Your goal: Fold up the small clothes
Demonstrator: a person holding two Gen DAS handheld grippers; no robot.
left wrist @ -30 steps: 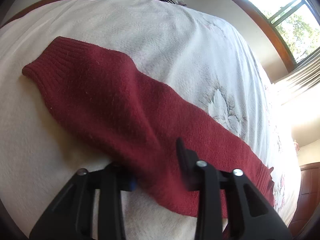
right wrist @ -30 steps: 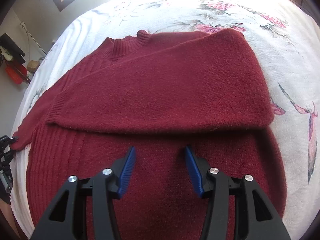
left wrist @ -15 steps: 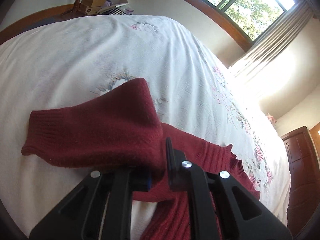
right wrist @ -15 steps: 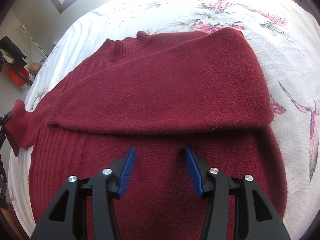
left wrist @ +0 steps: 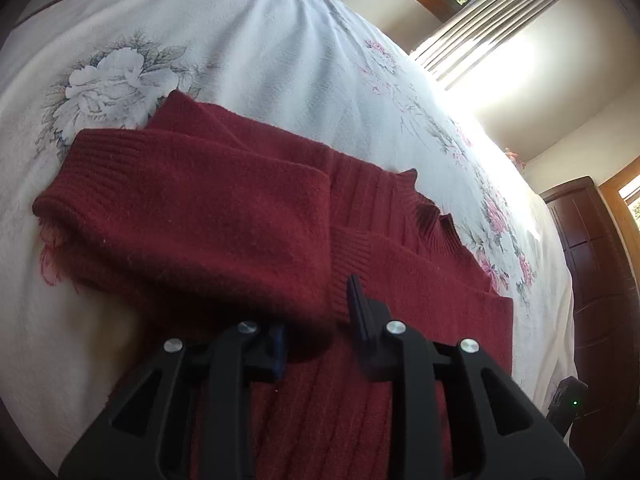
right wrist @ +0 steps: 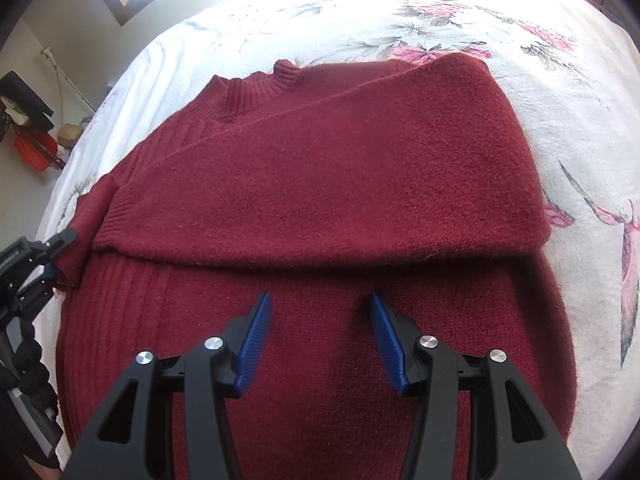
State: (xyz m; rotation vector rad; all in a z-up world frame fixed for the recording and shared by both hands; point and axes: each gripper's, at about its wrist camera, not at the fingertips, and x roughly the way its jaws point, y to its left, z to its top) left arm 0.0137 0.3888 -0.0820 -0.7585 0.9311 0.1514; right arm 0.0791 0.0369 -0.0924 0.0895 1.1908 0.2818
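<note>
Left wrist view: we see the left gripper (left wrist: 320, 320) low over the bed (left wrist: 260, 40), its jaws pinched on a sleeve (left wrist: 192, 216) of the dark red sweater (left wrist: 380, 400).
Sleeve: it is doubled over the sweater's side, its ribbed cuff (left wrist: 100, 160) toward the bed's far left.
Collar: the ribbed collar (left wrist: 432, 216) stands beyond the sleeve, near the flowered part of the bedspread.
Room: we note a window with blinds (left wrist: 480, 20) at the upper right and a dark wooden cabinet (left wrist: 592, 264) past the bed's right edge.

Right wrist view: we see the right gripper (right wrist: 320, 332) spread wide above the sweater's (right wrist: 320, 380) lower body, holding nothing.
Sweater: it lies flat in the middle of the bed (right wrist: 520, 20), the other sleeve (right wrist: 340, 180) folded across the chest, collar (right wrist: 256, 88) toward the far edge.
Left gripper: at the sweater's left edge, the left gripper (right wrist: 52, 248) clamps the bunched sleeve there.
Person: a dark-gloved hand (right wrist: 28, 372) holds that tool.
</note>
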